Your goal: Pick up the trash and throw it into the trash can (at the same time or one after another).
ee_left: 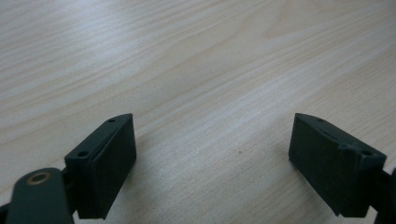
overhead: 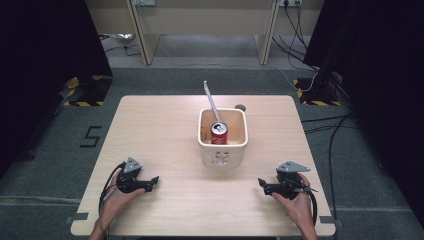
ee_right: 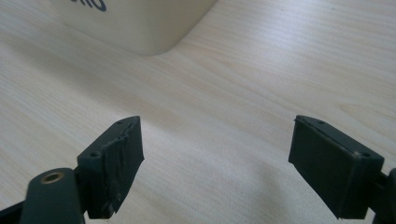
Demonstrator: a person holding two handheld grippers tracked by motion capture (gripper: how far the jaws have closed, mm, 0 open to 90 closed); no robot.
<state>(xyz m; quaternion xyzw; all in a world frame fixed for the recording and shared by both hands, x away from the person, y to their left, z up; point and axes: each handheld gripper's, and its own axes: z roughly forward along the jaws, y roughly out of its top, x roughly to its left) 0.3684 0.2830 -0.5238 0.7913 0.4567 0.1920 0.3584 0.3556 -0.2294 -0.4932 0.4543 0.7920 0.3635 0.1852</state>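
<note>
While both hands rest low on the near part of the table, the scene reads:

left gripper (overhead: 150, 183): near-left of the table (overhead: 160, 125), held in the person's left hand (overhead: 116, 197); jaws wide apart, nothing between them but bare wood, as the left gripper view shows.
right gripper (overhead: 263, 185): near-right, in the right hand (overhead: 298, 204); jaws spread wide, nothing held.
container (overhead: 223, 142): cream, square, rounded corners, mid-table, between the two grippers and farther back, well apart from both; its lower corner (ee_right: 154, 32) shows at the top of the right gripper view.
can (overhead: 219, 133): red, upright inside the container, silver top up.
utensil (overhead: 211, 102): long, grey, leans out of the container toward the far left.
dark disc (overhead: 240, 107): on the table just behind the container; cannot tell what it is.
</note>
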